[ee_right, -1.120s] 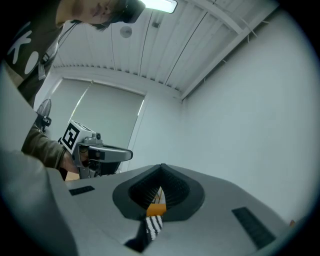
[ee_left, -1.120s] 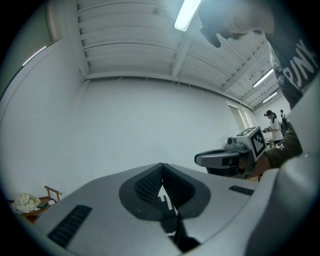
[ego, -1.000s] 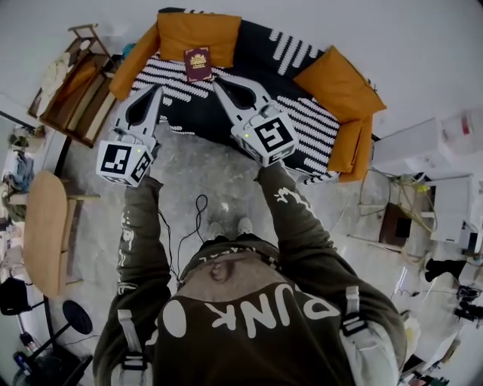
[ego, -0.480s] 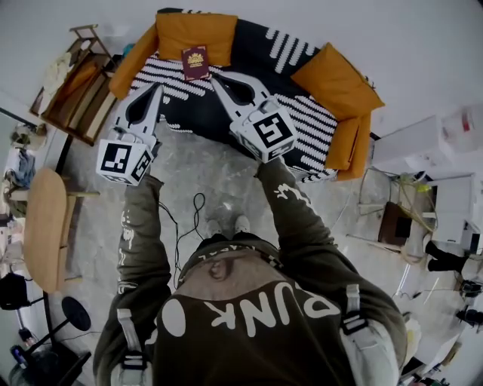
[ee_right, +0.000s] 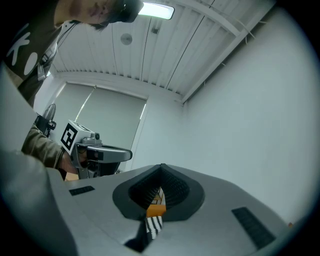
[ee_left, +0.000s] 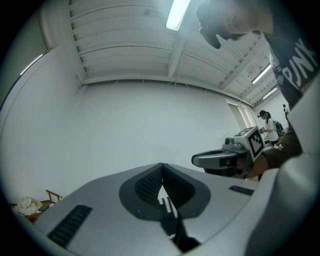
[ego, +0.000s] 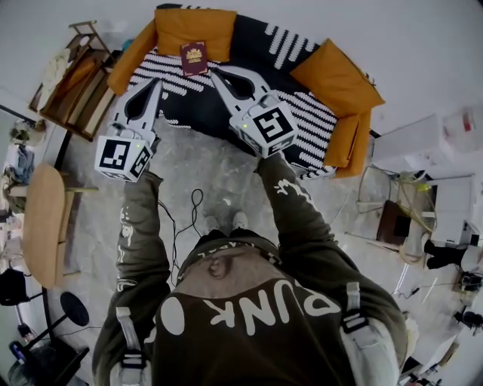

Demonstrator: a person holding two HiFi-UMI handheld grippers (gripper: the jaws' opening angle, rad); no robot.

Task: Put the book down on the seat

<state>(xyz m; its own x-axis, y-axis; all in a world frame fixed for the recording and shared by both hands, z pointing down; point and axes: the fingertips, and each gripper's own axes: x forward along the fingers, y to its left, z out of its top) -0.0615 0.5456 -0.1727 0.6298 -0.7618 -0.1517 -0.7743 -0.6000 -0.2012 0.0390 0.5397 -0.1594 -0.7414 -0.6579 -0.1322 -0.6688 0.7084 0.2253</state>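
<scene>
Seen from above, a person in a dark sweatshirt (ego: 249, 317) stands on a grey floor (ego: 204, 173), facing a sofa (ego: 253, 41) with a black-and-white striped cover and orange cushions. A dark red book (ego: 194, 58) with a gold emblem lies flat on the seat near the sofa's left end. Its far edge is at the foot of the orange back cushion (ego: 192, 30). Nothing holds the book.

The left gripper (ego: 157, 83) points at the front of the seat, to the left of the book and apart from it. Its jaws are pressed together and empty; the small gap behind the tips shows only striped cover. The right gripper (ego: 214, 73) reaches over the seat, and its tips appear just beside the book's near right corner. From above it is not clear whether they touch. Its jaws also meet at the tips with nothing pinched; orange cushion and stripes show through the gap behind them.

Both gripper views tilt upward toward a white wall and a ribbed ceiling with a strip light (ee_right: 157, 10), and each shows the other gripper alongside. A second person (ee_left: 270, 127) stands far off in the left gripper view.

A wooden rack (ego: 72, 79) stands to the left of the sofa, and an oval wooden table (ego: 44, 230) is farther left. A black cable (ego: 198, 207) lies on the floor by the person's feet.
</scene>
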